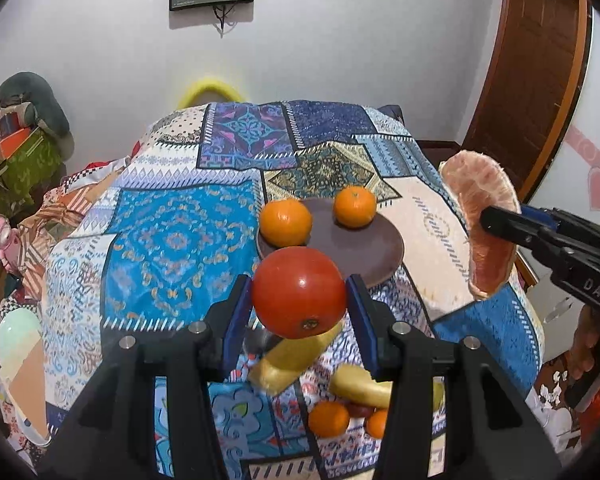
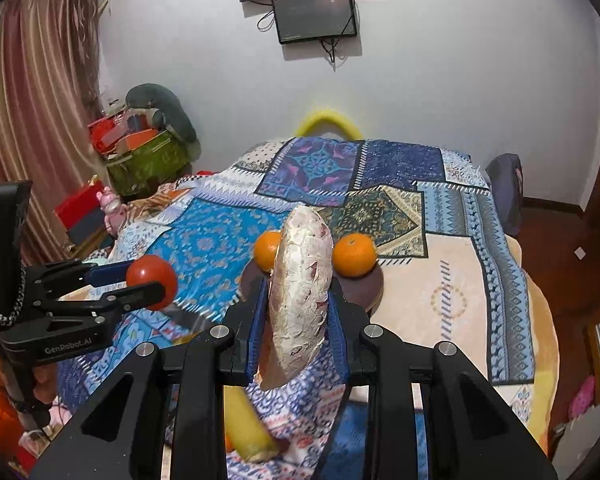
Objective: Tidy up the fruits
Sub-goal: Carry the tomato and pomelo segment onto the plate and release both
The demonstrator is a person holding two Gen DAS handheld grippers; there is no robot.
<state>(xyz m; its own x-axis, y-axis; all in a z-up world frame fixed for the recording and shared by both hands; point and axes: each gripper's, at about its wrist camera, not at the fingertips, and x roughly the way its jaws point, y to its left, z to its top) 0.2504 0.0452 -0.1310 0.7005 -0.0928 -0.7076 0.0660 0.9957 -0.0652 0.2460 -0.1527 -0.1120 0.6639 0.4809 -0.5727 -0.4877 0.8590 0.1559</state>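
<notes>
My left gripper (image 1: 300, 296) is shut on a red tomato (image 1: 299, 291), held above the patterned cloth just in front of a brown plate (image 1: 364, 248). Two oranges (image 1: 286, 222) (image 1: 355, 206) sit on that plate. My right gripper (image 2: 298, 304) is shut on a peeled pomelo wedge (image 2: 300, 300), raised in the air; the same pomelo wedge (image 1: 486, 224) hangs to the right of the plate in the left wrist view. The brown plate (image 2: 374, 288) with an orange (image 2: 355, 256) lies beyond the wedge. The tomato (image 2: 152, 276) shows at the left in the left gripper (image 2: 156, 282).
Two banana pieces (image 1: 296, 356) (image 1: 360, 388) and small oranges (image 1: 329, 419) lie on the cloth below my left gripper. A banana piece (image 2: 248, 428) lies under my right gripper. A patchwork blanket (image 1: 172, 240) covers the surface. Boxes and cushions (image 2: 148, 148) are stacked at the far left.
</notes>
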